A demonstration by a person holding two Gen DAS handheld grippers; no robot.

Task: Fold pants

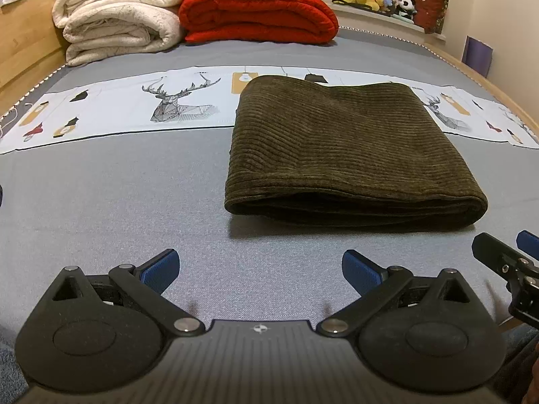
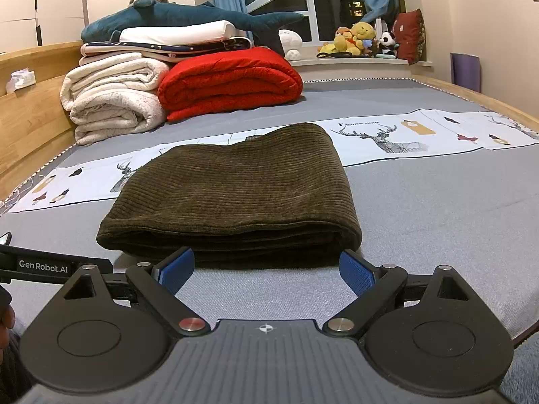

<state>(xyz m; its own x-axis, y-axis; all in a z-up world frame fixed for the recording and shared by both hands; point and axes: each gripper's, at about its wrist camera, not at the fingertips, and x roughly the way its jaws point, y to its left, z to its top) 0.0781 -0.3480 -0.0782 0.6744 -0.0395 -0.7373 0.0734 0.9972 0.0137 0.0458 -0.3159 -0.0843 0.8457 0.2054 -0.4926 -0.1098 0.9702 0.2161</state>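
One pair of dark olive corduroy pants (image 1: 350,144) lies folded into a compact rectangular bundle on the grey bed sheet (image 1: 118,195), its thick layered edge facing the near edge of the bed and its far end overlapping the one white printed band with deer drawings (image 1: 134,107) that runs across the sheet. Several stacked layers show at the near edge; exact count cannot be told.

Two grippers in view. Left gripper (image 1: 260,267): released, blue-padded fingers spread wide, nothing between them, over bare sheet near the pants' near left corner, apart from the fabric. Right gripper (image 2: 266,271): also released, fingers wide, tips just at the pants' (image 2: 235,188) near folded edge; contact cannot be confirmed. It also shows at the right margin of the left wrist view.

Toward the headboard corner: one cream fleece blanket (image 2: 111,101), folded, touching one red quilted blanket (image 2: 229,84), folded. One dark teal plush shark (image 2: 188,17) lies on top of the stack of folded linens above the cream one. On the window ledge, a cluster of plush toys (image 2: 360,40); count uncertain.
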